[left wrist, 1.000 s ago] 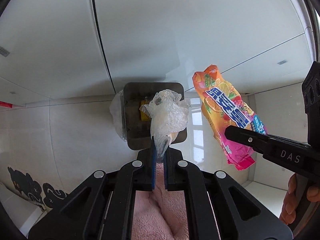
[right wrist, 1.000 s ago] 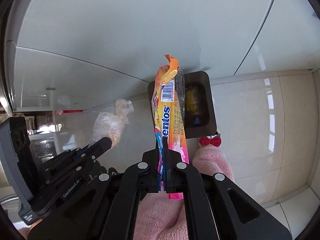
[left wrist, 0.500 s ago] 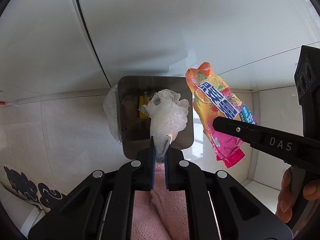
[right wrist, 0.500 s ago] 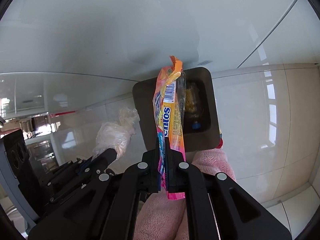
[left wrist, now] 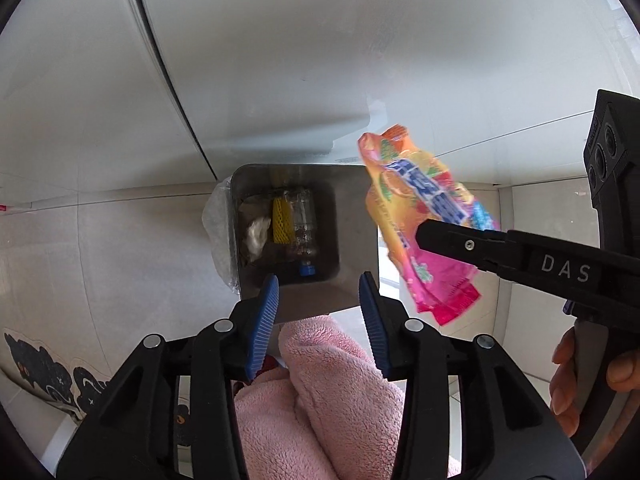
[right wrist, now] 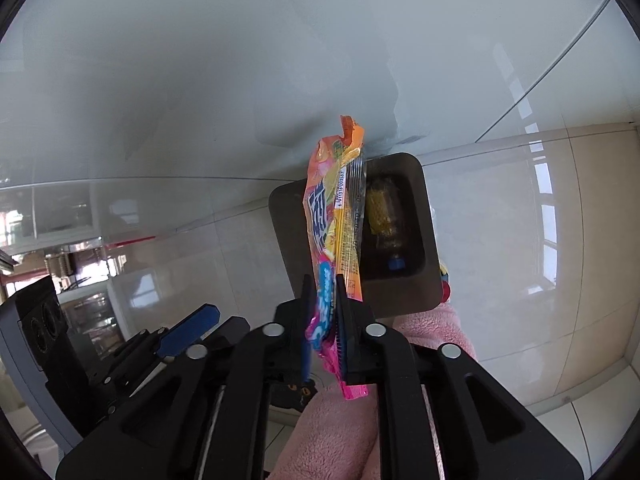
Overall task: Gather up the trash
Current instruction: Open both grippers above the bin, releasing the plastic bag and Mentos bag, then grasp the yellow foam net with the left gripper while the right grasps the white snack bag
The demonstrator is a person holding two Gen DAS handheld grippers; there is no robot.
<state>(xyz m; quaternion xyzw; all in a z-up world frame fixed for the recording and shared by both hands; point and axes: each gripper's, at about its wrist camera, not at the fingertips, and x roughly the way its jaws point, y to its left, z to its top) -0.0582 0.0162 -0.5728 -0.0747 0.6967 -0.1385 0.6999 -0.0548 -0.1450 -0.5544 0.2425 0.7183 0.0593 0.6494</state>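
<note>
A steel trash bin [left wrist: 356, 248] stands on the floor below me, also in the right wrist view [right wrist: 424, 292]. Inside lie a clear bottle with a blue cap [left wrist: 306, 236], a yellow net [left wrist: 281, 220] and a crumpled clear plastic bag [left wrist: 256, 236]. My left gripper [left wrist: 320, 312] is open and empty above the bin's near rim. My right gripper [right wrist: 322, 308] is slightly parted around an orange and pink candy wrapper [right wrist: 334, 224], which hangs over the bin's edge; it also shows in the left wrist view [left wrist: 424, 216].
A pink fuzzy slipper [left wrist: 328, 392] is below both grippers. White cabinet fronts [left wrist: 320, 60] rise behind the bin. A clear bag liner [left wrist: 218, 236] bulges at the bin's left side. Pale glossy tiles [right wrist: 520, 240] cover the floor.
My left gripper has opened and the clear plastic bag has dropped into the bin. The right gripper's fingers have parted a little around the candy wrapper and moved closer over the bin.
</note>
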